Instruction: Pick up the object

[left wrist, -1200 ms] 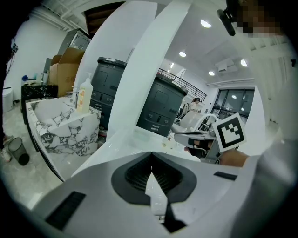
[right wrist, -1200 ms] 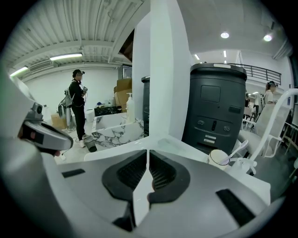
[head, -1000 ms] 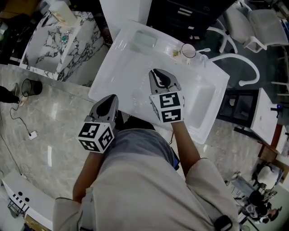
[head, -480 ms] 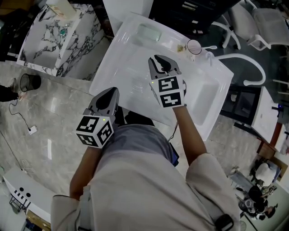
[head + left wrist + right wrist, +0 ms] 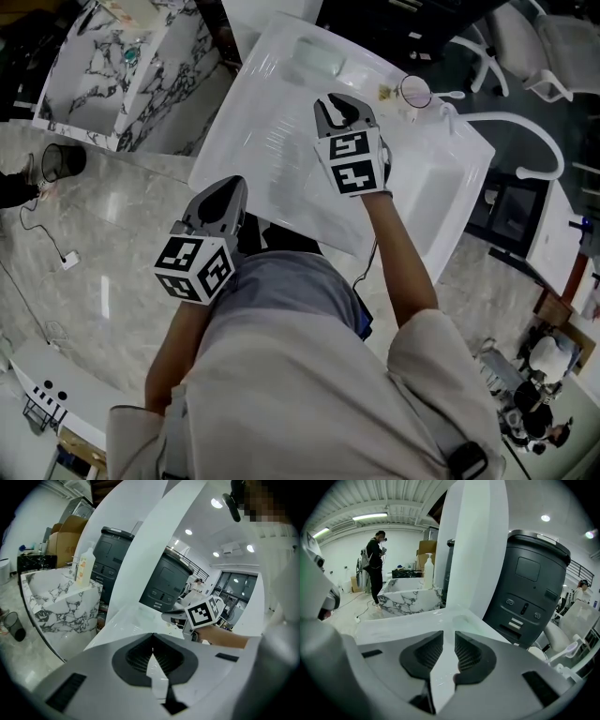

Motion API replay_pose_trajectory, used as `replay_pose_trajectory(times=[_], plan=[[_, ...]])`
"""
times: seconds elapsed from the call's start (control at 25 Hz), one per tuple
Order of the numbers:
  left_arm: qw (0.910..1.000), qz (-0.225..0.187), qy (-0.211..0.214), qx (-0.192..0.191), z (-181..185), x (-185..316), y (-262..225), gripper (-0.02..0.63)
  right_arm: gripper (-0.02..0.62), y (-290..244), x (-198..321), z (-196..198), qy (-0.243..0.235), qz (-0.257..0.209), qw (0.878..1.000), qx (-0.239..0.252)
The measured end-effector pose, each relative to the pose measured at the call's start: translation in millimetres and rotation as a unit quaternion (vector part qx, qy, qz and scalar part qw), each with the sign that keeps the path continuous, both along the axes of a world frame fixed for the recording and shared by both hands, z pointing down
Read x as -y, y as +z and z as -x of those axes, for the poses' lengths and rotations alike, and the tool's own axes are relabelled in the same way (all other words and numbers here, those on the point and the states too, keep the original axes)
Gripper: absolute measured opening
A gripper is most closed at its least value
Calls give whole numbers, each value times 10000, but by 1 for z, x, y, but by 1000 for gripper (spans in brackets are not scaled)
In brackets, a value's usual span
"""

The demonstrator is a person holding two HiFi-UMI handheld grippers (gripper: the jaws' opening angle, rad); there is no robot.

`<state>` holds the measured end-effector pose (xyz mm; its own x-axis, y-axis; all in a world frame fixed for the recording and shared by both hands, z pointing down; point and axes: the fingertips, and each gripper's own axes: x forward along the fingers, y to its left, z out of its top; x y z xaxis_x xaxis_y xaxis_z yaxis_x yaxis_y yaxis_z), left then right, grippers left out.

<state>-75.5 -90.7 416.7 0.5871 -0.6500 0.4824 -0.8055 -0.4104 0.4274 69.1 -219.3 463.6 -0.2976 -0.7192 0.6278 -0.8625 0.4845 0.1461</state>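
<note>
- Idly, the left hand-held gripper [image 5: 231, 187] hangs closed and empty at 7 o'clock.
- A pale green bar [image 5: 319, 58], likely the object, sits recessed in the table [image 5: 262, 112] at 12 o'clock.
- The right hand-held gripper [image 5: 343, 103], just opening, is narrow and empty: widen it, then straddle the bar squarely.

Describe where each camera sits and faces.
Head view: on the person's head, steeply down at the white basin unit; torso, left gripper, right gripper show.
Left gripper view: on that gripper, along its shut jaws; right forearm shows.
Right gripper view: on that gripper, along its empty jaws, just opening, towards a grey machine.
Both gripper views share the marble counter.
</note>
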Motion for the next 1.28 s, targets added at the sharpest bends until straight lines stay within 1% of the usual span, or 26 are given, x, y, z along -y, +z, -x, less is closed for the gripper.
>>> replay_pose_trajectory(times=[0.36, 0.6, 0.76, 0.88, 0.96, 1.28], plan=[[9999, 137, 4, 25, 3, 4, 9, 0, 112, 32, 20, 5, -231, 145, 9990, -344], [9998, 210, -42, 49, 10, 9, 12, 0, 126, 45, 40, 3, -285, 122, 9963, -799], [9997, 230, -72, 58, 12, 13, 14, 0, 143, 58, 52, 0, -328, 200, 9936, -1066], [9996, 272, -100, 67, 15, 14, 16, 0, 173, 67, 63, 1, -412, 151, 9885, -1446], [9994, 311, -122, 71, 18, 16, 18, 0, 180, 73, 71, 1, -470, 124, 9848, -1669], [9989, 400, -221, 98, 30, 24, 23, 0, 183, 97, 90, 6, -681, 110, 9707, -2301]])
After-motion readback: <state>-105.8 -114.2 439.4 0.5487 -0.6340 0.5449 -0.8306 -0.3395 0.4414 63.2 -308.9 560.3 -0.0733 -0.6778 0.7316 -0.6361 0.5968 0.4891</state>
